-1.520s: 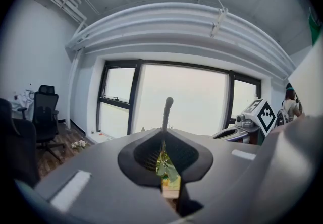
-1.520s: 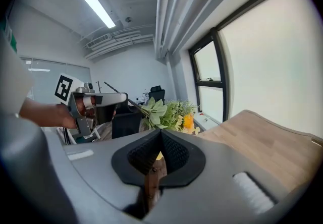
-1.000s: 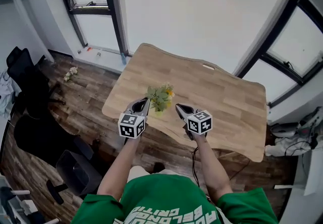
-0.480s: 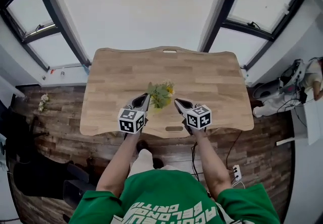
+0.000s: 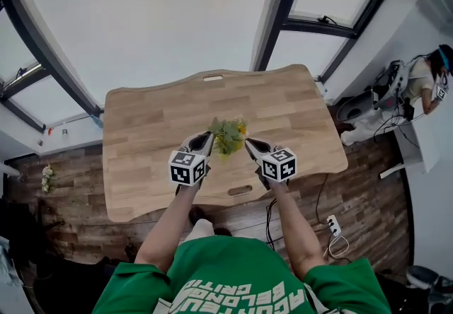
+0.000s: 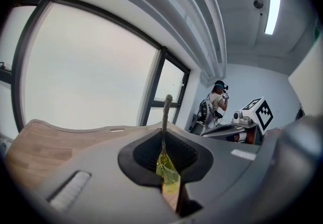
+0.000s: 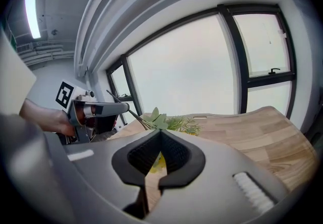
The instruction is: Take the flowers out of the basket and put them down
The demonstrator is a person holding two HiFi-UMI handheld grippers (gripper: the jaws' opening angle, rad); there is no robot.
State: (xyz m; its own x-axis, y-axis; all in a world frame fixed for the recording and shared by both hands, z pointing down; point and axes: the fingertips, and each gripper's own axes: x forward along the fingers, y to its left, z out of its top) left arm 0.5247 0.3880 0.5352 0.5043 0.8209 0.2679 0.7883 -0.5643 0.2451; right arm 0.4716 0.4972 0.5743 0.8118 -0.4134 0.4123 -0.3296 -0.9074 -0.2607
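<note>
A wooden table (image 5: 141, 129) fills the centre. Big dark-framed windows (image 5: 141, 22) span 10 to 1 o'clock, showing pale daylight. Dark plank floor (image 5: 64, 221) lies at 8 and 4 o'clock. A white wall (image 5: 386, 22) stands at 2 o'clock. In the left gripper view, a ceiling strip light (image 6: 275, 1) glows at 1 o'clock.

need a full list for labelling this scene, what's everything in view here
table: one, light wood, centre, below the windows
flowers: one bunch, green and yellow, held over the table's near part
loose flowers: one small bunch, pale, on the floor at left
power strip: one, white, on the floor at right
windows: several panes, dark frames, behind the table
other person: one, far right
shirt: one, green, bottom
left gripper: one, grey, shut on the flowers' stem
right gripper: one, grey, jaws together, beside the flowers
</note>
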